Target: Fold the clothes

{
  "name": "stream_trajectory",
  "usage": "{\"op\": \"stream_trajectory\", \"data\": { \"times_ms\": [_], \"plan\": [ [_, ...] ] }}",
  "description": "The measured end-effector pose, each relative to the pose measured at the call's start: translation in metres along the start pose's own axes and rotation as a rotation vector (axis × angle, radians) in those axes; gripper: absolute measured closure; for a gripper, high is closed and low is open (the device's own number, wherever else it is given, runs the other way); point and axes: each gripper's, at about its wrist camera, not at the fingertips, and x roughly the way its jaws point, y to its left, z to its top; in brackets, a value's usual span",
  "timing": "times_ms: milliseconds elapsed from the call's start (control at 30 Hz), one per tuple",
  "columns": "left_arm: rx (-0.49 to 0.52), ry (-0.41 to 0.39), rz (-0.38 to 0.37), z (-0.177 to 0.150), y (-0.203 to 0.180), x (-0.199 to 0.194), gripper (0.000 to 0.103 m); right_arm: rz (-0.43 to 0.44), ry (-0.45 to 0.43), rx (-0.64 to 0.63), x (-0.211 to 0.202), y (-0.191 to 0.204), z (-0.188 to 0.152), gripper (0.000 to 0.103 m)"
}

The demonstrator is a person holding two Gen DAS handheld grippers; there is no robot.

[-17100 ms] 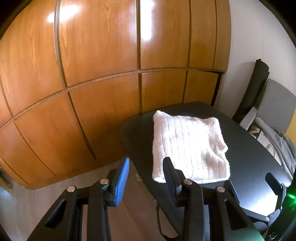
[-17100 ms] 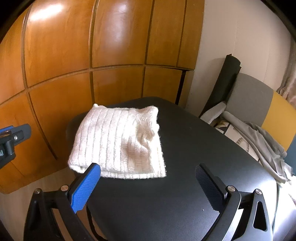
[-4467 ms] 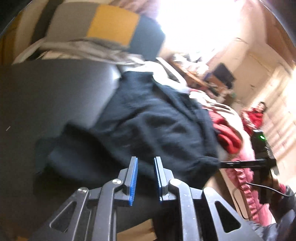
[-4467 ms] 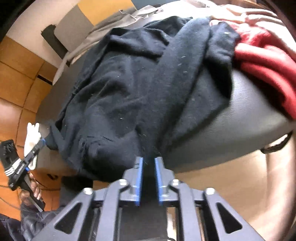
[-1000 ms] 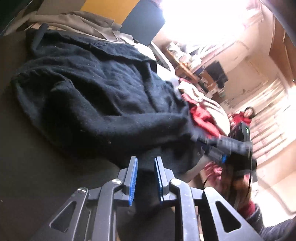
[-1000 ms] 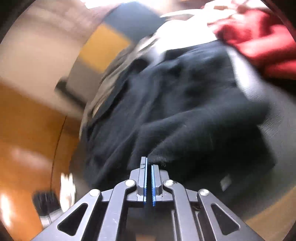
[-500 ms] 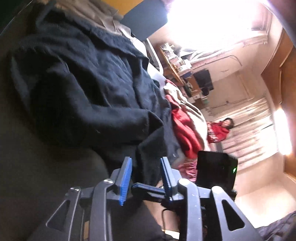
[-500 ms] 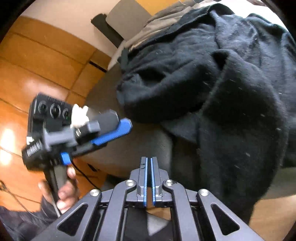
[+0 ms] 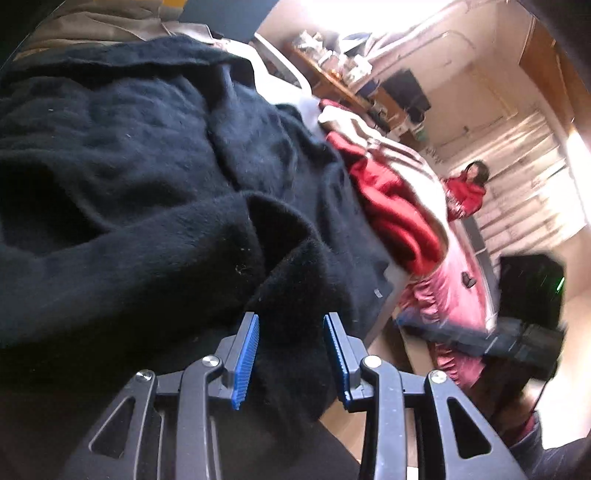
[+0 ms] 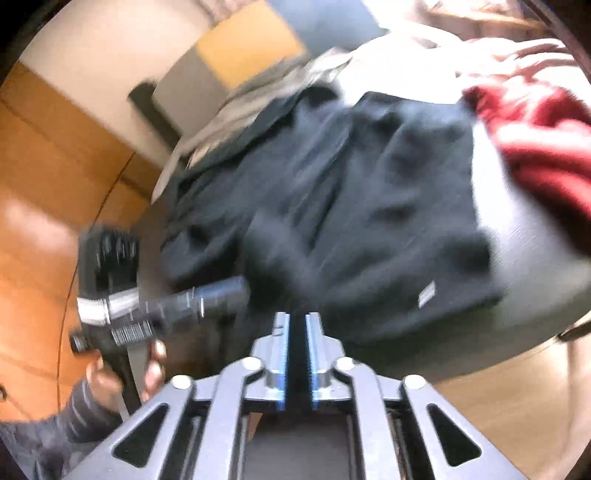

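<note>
From the left wrist, the left gripper (image 9: 290, 354) stands part-way open, its ridged blue pads (image 9: 245, 360) set in matte black fingers. A fuzzy fold of the black sweater (image 9: 155, 177) lies in the gap between the pads, which stand clear of it on both sides, so nothing is clamped. The sweater is a thick, napped knit, crumpled into soft rolls and deep creases, flecked with pale lint; it sprawls over the dark smooth table (image 9: 33, 417) and droops past its near edge. Beyond it lies a red garment (image 9: 391, 206) in plush ridges, next to striped bedding. A beige cloth (image 9: 92, 22) is bunched at the far top. At the right edge, blurred, sits the boxy black body of the other tool (image 9: 532, 295) (a small green light glows on it).

From the right wrist, everything is smeared by motion. The right gripper (image 10: 297, 354) shows grey metal fingers with blue-edged pads, a narrow slot between them; the jaws are opening, and nothing sits in the slot. The black sweater (image 10: 354, 206) spreads across the rounded dark table (image 10: 524, 295), a small pale tag (image 10: 427, 294) near its lower hem. The red garment (image 10: 543, 147) shows at the upper right. On the left, a hand (image 10: 110, 376) in a striped grey sleeve grips the handle of the left gripper (image 10: 221, 295), whose dark tips reach the sweater's edge. Glossy orange wood panelling (image 10: 44, 229) fills the left side.
</note>
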Motion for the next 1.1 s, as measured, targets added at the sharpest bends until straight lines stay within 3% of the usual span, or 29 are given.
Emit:
{"op": "stream_trajectory", "data": {
  "times_ms": [33,100,133,200,233,333,433,533,633,800,833,933,1100],
  "plan": [
    [0.002,-0.003,-0.006,0.000,0.001,0.002,0.069,-0.016,-0.024,0.013,-0.001,-0.005,0.009,0.062],
    [0.015,-0.010,0.001,-0.002,0.001,0.002,0.081,-0.031,-0.057,0.024,0.009,-0.003,0.028,0.052],
    [0.022,-0.008,0.018,-0.003,0.002,0.002,0.092,-0.030,-0.070,0.026,0.014,-0.003,0.037,0.052],
    [0.019,-0.014,0.035,-0.006,0.006,-0.003,0.095,-0.021,-0.068,0.018,0.025,-0.001,0.049,0.052],
    [0.020,-0.041,0.034,-0.006,0.005,-0.010,0.094,-0.026,-0.060,0.012,0.032,0.002,0.054,0.052],
    [0.038,-0.130,0.022,-0.006,0.003,-0.032,0.077,-0.047,-0.023,0.018,0.057,0.005,0.059,0.052],
    [0.098,-0.162,0.048,-0.002,0.001,-0.035,0.075,-0.038,0.001,0.056,0.074,-0.002,0.056,0.052],
    [0.129,-0.098,0.007,0.000,0.000,-0.022,0.070,-0.022,0.015,0.123,0.086,-0.014,0.051,0.050],
    [0.171,-0.069,0.040,0.003,-0.006,-0.006,0.069,0.040,-0.007,0.202,0.089,-0.028,0.047,0.049],
    [0.136,-0.059,0.010,0.005,-0.002,0.002,0.069,0.100,-0.008,0.249,0.087,-0.039,0.046,0.046],
    [0.132,-0.052,-0.002,0.005,-0.001,0.004,0.072,0.104,-0.008,0.244,0.088,-0.039,0.046,0.046],
    [0.133,-0.030,0.036,0.000,-0.002,0.009,0.095,0.107,-0.005,0.243,0.087,-0.039,0.049,0.045],
    [0.034,-0.085,0.030,-0.016,0.022,-0.022,0.098,0.032,-0.021,0.151,0.082,-0.030,0.064,0.045]
  ]
}}
